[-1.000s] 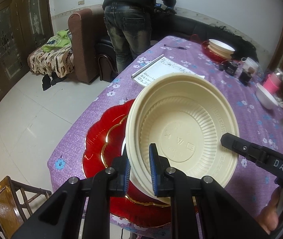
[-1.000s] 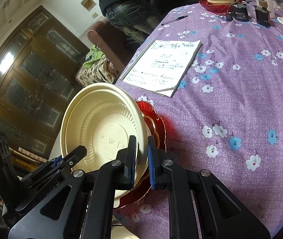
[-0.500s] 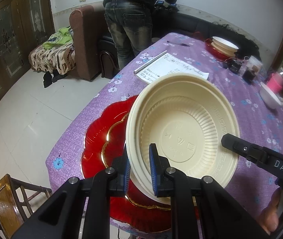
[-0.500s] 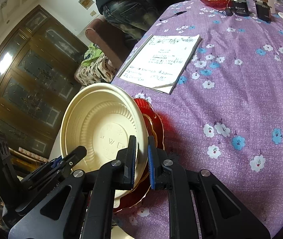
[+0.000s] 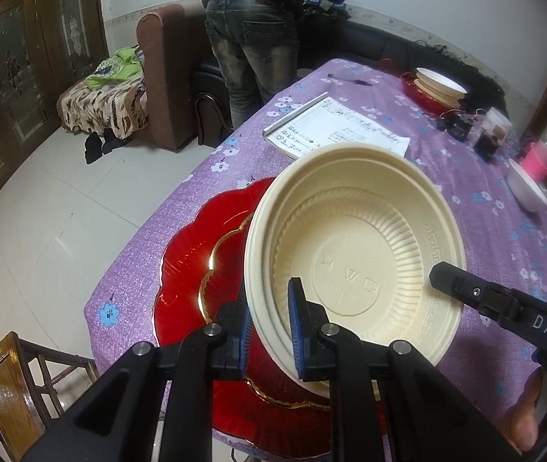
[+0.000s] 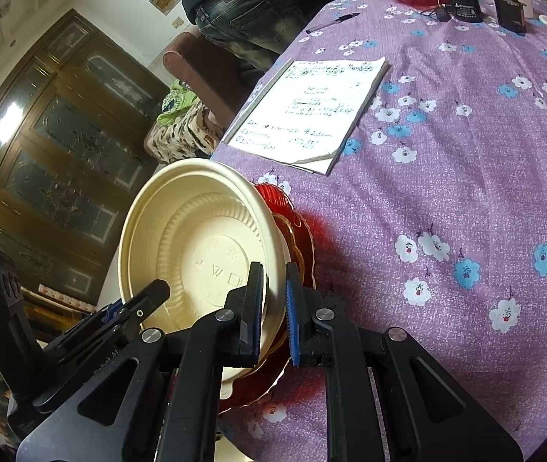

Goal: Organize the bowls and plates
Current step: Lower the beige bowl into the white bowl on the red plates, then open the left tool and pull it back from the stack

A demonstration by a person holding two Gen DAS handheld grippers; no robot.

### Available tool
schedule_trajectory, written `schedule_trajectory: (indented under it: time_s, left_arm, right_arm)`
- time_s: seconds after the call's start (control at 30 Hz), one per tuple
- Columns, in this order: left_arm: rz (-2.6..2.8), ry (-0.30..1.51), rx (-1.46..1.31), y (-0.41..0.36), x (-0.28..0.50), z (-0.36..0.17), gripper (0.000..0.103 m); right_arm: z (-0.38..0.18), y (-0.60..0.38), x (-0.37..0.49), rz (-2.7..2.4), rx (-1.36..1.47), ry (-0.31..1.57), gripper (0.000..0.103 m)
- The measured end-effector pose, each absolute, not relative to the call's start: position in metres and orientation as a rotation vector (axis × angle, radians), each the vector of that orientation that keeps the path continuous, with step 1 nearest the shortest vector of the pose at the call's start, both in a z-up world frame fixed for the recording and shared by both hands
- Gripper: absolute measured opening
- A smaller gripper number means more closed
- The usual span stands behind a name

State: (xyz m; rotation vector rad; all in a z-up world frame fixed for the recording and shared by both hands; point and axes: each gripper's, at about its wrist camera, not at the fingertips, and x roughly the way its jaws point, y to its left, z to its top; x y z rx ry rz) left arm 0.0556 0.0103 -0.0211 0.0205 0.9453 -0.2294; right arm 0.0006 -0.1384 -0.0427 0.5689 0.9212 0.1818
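Left gripper (image 5: 269,331) pinches the near-left rim of the cream bowl (image 5: 354,265), one pad inside, one outside. Bowl tilted, over the red plate (image 5: 192,269) at the near corner of the purple table (image 5: 485,200). Right gripper (image 6: 273,308) clamps the bowl's opposite rim the same way, the bowl lying to its left. Notebook (image 6: 308,111) farther back on the cloth.
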Motion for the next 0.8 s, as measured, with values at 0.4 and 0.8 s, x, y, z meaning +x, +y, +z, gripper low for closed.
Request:
schedule_trajectory:
  time_s: [0.4, 0.8]
  left_arm:
    - [-0.243, 0.983, -0.027, 0.019, 0.062, -0.027, 0.016]
    - [-0.236, 0.926, -0.011, 0.023, 0.047, -0.020, 0.019]
  right_arm:
    - [-0.049, -0.141, 0.005, 0.208, 0.599, 0.948, 0.012]
    - [-0.050, -0.144, 0.002, 0.232, 0.596, 0.947, 0.013]
